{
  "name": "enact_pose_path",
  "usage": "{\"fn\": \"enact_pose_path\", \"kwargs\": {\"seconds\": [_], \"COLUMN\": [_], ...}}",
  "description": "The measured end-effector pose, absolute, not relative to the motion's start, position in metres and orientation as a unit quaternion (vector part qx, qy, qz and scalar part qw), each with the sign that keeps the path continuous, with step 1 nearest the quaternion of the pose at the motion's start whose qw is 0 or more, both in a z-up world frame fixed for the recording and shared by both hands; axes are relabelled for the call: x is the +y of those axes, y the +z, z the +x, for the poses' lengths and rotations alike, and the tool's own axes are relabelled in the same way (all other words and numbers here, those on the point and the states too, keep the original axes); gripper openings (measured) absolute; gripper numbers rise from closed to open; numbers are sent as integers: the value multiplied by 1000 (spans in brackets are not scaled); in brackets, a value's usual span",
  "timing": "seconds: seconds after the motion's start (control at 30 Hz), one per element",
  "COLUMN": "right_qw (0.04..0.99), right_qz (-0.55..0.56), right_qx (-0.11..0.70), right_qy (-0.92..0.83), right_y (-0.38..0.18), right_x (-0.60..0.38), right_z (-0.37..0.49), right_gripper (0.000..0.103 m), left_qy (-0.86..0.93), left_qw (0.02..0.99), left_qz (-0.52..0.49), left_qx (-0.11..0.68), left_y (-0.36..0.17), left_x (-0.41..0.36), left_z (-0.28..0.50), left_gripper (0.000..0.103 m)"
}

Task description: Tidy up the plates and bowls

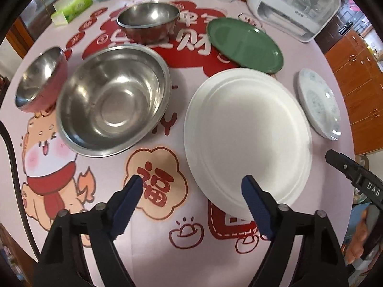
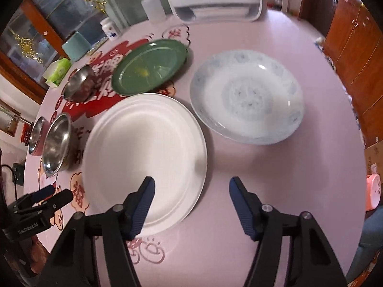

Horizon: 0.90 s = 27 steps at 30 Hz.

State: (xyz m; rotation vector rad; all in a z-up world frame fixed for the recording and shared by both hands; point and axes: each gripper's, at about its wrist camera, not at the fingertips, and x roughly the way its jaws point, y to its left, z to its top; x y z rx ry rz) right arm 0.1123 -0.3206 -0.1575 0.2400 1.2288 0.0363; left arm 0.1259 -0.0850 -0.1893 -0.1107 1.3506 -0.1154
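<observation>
Both tools gape empty above the worktop (image 1: 148,251), left tool (image 1: 191,189) and right tool (image 2: 191,189) each straddling the white plate's (image 1: 246,136) near rim, likely to lift it for stacking.

Green plate (image 1: 245,44), white plate (image 1: 246,129), blue-flowered plate (image 2: 247,96)

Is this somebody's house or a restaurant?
Probably a home dining room: a round table with a cartoon tablecloth, a glass-door cabinet behind it, and wooden cupboards beside it.
</observation>
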Motion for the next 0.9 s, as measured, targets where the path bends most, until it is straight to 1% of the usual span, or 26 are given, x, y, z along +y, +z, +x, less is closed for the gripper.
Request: {"fn": "enact_pose_path", "kwargs": {"seconds": [0.07,0.17,0.3,0.4,0.5,0.53,0.6,0.67,0.73,0.9], "right_qw": [802,791,780,772,768,767,762,758,754,753], "right_qz": [122,139,150,150,151,152,157,164,166,162], "right_qx": [584,596,607,616,621,623,626,630,634,636], "right_qy": [18,22,26,32,35,36,40,43,47,50], "right_y": [-168,-180,-191,-196,-199,-201,-204,-208,-210,-210], "right_x": [-327,-334,-339,-337,-335,-335,-335,-335,-334,-334], "right_z": [122,136,149,156,161,162,164,166,166,166], "right_gripper": [62,56,51,44,42,39,35,31,23,20], "left_qy": [-51,-46,-40,-39,-40,-40,-39,-41,-43,-44], "left_qw": [770,760,753,747,739,737,734,731,727,719], "left_qz": [-57,-66,-69,-71,-81,-84,-88,-93,-99,-113], "left_qx": [634,645,653,660,668,670,672,675,678,684], "left_y": [-199,-211,-220,-226,-232,-233,-235,-237,-239,-246], "left_x": [-85,-85,-85,-85,-83,-83,-80,-79,-77,-68], "left_z": [133,142,150,157,164,167,171,175,178,187], "left_gripper": [76,70,69,68,59,57,57,52,48,46]}}
